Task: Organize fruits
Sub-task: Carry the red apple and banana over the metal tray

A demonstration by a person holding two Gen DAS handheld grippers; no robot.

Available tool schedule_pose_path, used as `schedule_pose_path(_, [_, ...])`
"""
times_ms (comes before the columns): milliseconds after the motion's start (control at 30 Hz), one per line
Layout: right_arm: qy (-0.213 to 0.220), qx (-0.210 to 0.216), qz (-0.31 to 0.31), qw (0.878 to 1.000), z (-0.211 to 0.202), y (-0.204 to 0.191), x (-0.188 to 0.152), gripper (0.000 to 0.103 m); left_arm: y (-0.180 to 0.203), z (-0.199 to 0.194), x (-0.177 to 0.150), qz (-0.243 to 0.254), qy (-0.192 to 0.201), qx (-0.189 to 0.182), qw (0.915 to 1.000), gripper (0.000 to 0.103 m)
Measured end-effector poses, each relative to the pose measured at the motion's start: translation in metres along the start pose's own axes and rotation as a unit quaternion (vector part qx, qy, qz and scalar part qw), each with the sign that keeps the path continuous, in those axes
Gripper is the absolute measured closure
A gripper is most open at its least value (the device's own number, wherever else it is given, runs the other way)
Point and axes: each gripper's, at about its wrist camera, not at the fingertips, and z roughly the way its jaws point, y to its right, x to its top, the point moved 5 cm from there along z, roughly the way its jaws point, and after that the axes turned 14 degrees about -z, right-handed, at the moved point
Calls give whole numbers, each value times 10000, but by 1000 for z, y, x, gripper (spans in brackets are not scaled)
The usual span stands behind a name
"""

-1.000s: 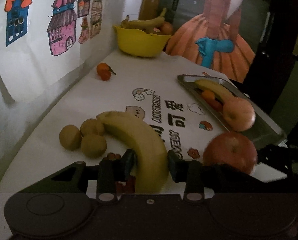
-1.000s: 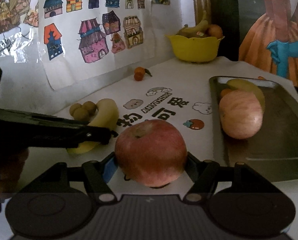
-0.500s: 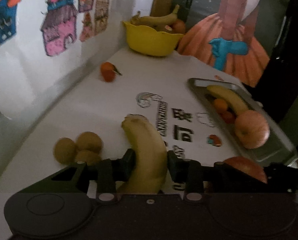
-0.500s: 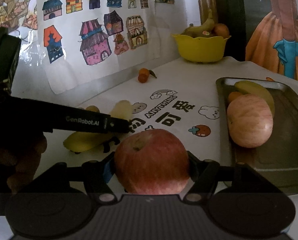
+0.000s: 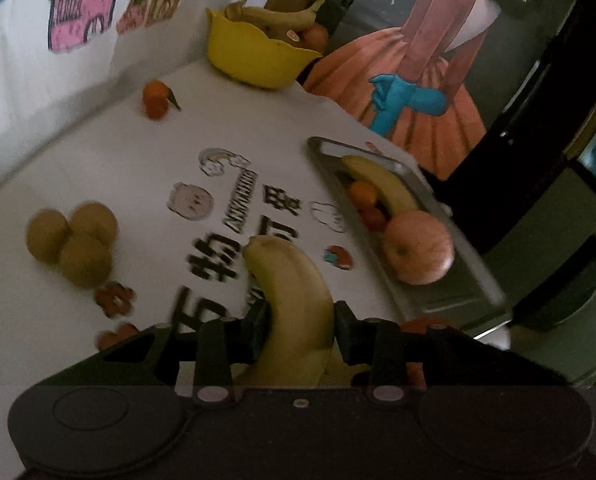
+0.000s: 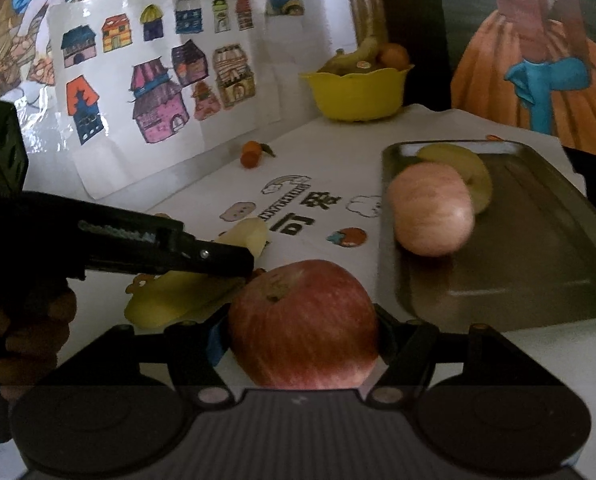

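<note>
My left gripper (image 5: 300,330) is shut on a yellow banana (image 5: 293,292), which sticks forward between its pads just above the white printed cloth. In the right wrist view this same banana (image 6: 177,296) pokes out under the left gripper's black finger (image 6: 157,248). My right gripper (image 6: 302,332) is shut on a red apple (image 6: 302,320), close to the near left corner of the metal tray (image 6: 518,240). In the tray lie a paler apple (image 6: 432,208), another banana (image 5: 382,184) and small orange fruits (image 5: 362,194).
Three brown kiwis (image 5: 73,240) sit in a cluster to the left. A tangerine (image 5: 155,98) lies by the wall with the house drawings. A yellow bowl (image 5: 257,56) of fruit stands at the far end. A hand (image 6: 25,320) holds the left gripper.
The left jaws closed on the banana and carried it away from the kiwis, rolling and turning toward the tray. The right gripper shifted slightly with the apple still in it.
</note>
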Motion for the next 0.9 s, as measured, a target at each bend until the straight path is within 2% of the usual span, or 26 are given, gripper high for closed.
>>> schedule_pose_path(167, [34,-15,119,9999,-9,2,-6,29,9,-1,-9,-207,-91,-274,9994,66])
schedule_pose_path(433, [387,-39,221,9990,-40,11,0,29,40,-12,-2,-23,101,-547,9985,67])
schedule_pose_path(533, [525,-103,268,9982,-48,18,4,29,48,-7,3,83,131,-531,9985,67])
schedule_pose_path(733, [550,-237,348,9976,-54,30,3,29,49,1,5,-38,86,-523,9986,67])
schedule_pose_path(900, [739,-302,429,9959,-63,38,8,29,58,-7,14,-16,310,-561,9979,67])
